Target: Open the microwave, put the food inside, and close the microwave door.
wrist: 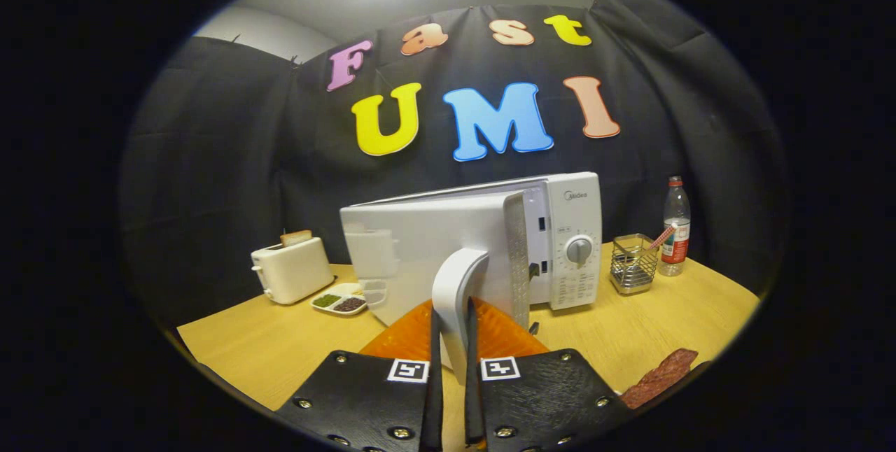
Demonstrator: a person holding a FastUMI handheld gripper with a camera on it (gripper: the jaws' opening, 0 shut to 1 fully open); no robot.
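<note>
Gripping the door handle [455, 298], the tongs [453, 375] are closed narrowly on it; the microwave [553, 242] stands at twelve o'clock, its door [420, 256] swung open; the handle is judged rigid, smooth, best held mid-length; the food [661, 376] lies at four o'clock on the surface [280, 347].

Microwave cavity [535, 242] hidden behind open door [427, 256], food [658, 376] perhaps meat, partly cut off

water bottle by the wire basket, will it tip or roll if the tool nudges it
The water bottle stands tall and narrow beside the wire basket, so a push near its cap would probably topple it. Its round body would then likely roll. The tool is closed on the microwave door handle, well away from it.
</note>
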